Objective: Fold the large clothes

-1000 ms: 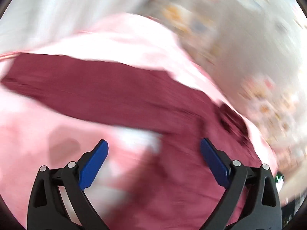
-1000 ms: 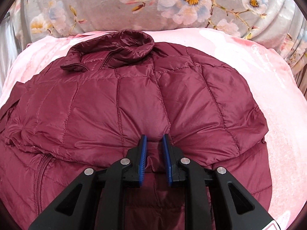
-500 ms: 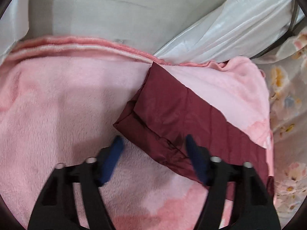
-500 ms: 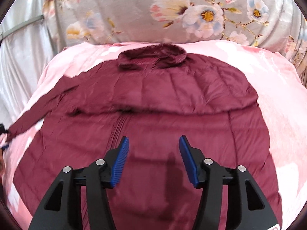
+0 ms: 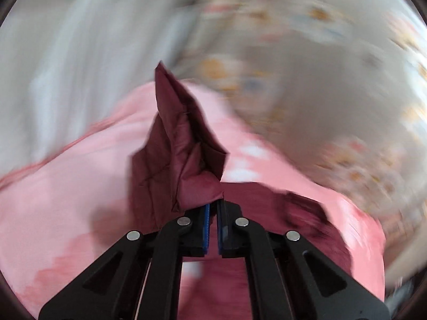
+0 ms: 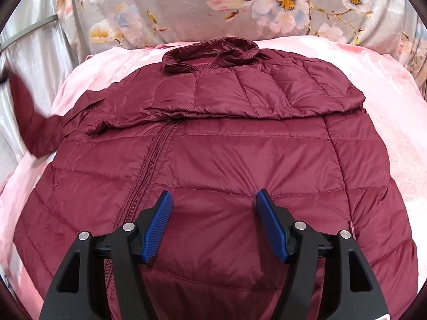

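A maroon quilted puffer jacket (image 6: 240,146) lies zipper-up on a pink blanket (image 6: 400,133), collar (image 6: 213,50) at the far end. Its right sleeve is folded across the chest. My left gripper (image 5: 212,208) is shut on the cuff end of the other sleeve (image 5: 176,154), which stands up above the blanket (image 5: 66,200); that view is blurred. In the right wrist view this sleeve (image 6: 29,122) rises at the far left. My right gripper (image 6: 213,200) hovers over the lower front of the jacket, jaws opening, with nothing gripped between them.
Grey fabric with a flower print (image 6: 267,0) hangs behind the blanket. A shiny silver curtain (image 6: 32,53) runs along the left side. Bare pink blanket shows on both sides of the jacket.
My left gripper closed on the sleeve's end and raised it off the blanket. My right gripper let go of the jacket fabric, opened wide and drew back toward the hem.
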`<state>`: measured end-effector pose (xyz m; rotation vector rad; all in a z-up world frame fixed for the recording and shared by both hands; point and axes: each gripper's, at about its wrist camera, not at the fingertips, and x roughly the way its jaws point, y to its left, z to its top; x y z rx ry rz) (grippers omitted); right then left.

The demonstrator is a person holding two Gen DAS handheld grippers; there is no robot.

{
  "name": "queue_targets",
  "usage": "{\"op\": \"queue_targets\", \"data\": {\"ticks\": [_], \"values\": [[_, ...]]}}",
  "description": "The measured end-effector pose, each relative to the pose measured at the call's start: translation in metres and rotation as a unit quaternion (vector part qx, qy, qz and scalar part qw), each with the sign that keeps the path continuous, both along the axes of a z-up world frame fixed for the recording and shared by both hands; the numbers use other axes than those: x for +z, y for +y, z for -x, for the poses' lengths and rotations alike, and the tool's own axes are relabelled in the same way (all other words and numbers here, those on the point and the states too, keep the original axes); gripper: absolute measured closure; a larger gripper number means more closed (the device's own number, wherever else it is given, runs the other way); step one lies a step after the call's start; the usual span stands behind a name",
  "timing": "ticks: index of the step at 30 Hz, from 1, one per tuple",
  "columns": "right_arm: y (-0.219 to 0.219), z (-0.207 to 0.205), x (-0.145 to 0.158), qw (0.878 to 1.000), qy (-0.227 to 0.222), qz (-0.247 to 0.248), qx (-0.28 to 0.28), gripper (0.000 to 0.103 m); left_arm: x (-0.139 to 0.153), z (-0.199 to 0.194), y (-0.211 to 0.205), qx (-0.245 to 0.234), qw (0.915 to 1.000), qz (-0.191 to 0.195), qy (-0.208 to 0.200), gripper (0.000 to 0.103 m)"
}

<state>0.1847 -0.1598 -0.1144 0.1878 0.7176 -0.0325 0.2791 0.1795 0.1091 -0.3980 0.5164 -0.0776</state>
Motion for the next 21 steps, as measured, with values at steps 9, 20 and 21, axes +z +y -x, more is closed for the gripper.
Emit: {"op": "queue_targets", "data": {"ticks": [9, 20, 21], "values": [[-0.027, 0.011, 0.001, 0.996, -0.028, -0.085, -0.006, 0.031, -0.059, -0.018, -0.242, -0.217, 0.9726, -0.007, 0.083, 0.021], [-0.074, 0.002, 0.030, 0.991, -0.037, -0.125, -0.028, 0.028, -0.119, -0.004, -0.155, -0.205, 0.9650, 0.125, 0.106, 0.015], [-0.073, -0.006, 0.036, 0.991, -0.037, -0.130, -0.023, 0.028, -0.118, -0.006, -0.145, -0.193, 0.9666, 0.132, 0.105, 0.015]]}}
